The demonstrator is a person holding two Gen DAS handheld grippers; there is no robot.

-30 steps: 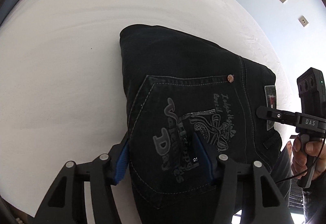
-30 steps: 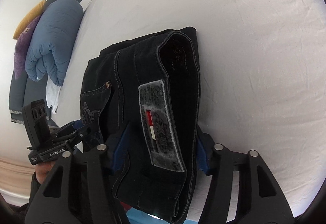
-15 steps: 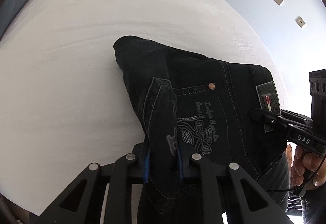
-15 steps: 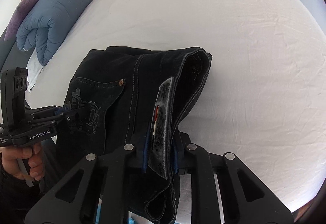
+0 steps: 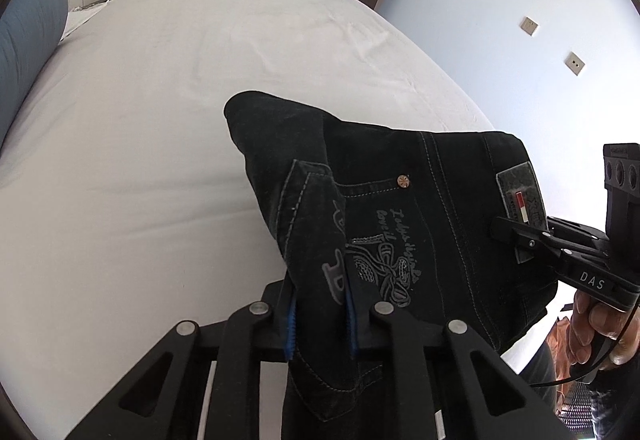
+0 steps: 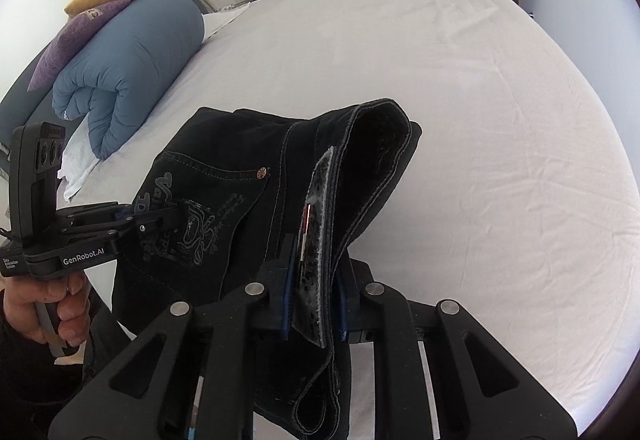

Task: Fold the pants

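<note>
Now both grippers pinch the folded pants [image 5: 400, 207]: left gripper [image 5: 320, 314] at pocket, right gripper [image 6: 312, 298] at waistband; probably lifted clear. Next: carry level, keep pinches.

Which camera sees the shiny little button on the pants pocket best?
The left wrist view. There the copper rivet faces the camera at the pocket's corner on the black jeans, clear enough to show its pattern. The right wrist view also shows the rivet, but smaller and at a slant, farther from the camera.
</note>
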